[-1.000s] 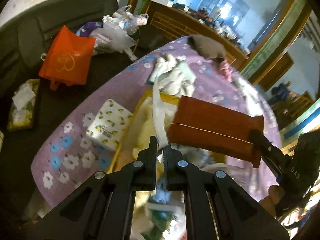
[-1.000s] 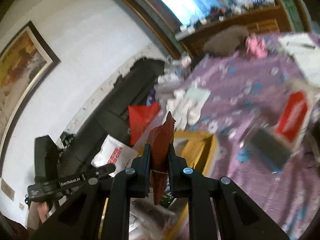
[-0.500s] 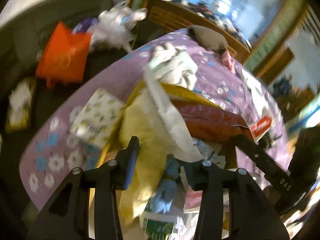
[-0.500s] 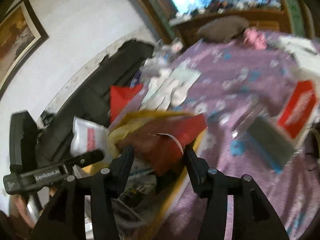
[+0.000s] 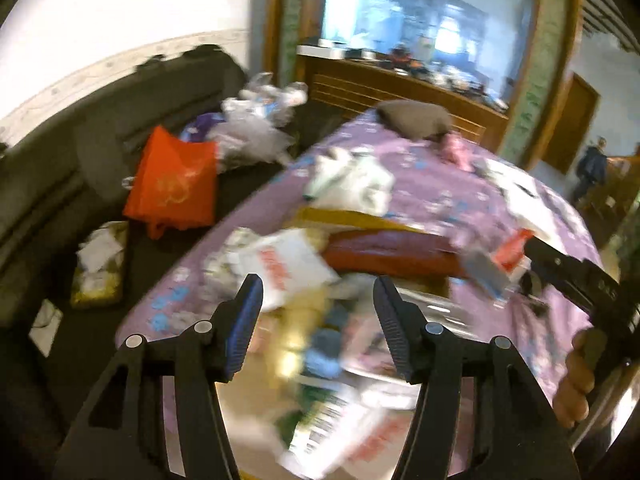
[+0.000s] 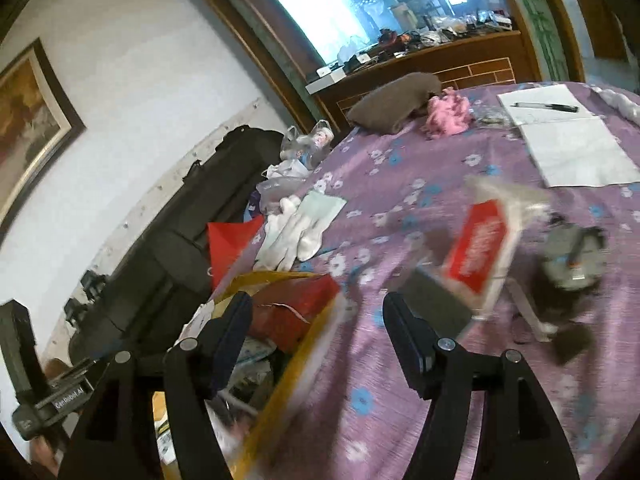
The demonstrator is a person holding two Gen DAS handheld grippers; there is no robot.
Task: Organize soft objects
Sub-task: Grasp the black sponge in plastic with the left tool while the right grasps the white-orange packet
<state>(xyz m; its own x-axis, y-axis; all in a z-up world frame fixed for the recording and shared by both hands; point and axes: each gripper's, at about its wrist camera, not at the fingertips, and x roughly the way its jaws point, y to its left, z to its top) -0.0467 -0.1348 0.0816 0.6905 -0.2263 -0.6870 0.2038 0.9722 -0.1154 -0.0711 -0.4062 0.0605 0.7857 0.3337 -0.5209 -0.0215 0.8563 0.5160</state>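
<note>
Purple flowered cloth covers the round table, and the yellow box at its near edge serves as the landmark. Inside the box, across its far end, lies the dark red pouch, long axis crosswise to the left gripper, with a white packet with red print just beside it on the left. Both look limp and creased; the rest of the box's contents are too blurred to name.

Left gripper hangs over the box with its jaws spread wide and nothing between them. Right gripper straddles the box's right wall, also wide apart and empty.

Beyond the box's far end lie the white socks, a loose, floppy heap with long axes running away from the box. Farther off sit a pink fluffy thing and a brown cushion. The socks look like the likely next item; they lie ahead and left of the right gripper, and almost straight ahead of the left, which seems nearer.
</note>
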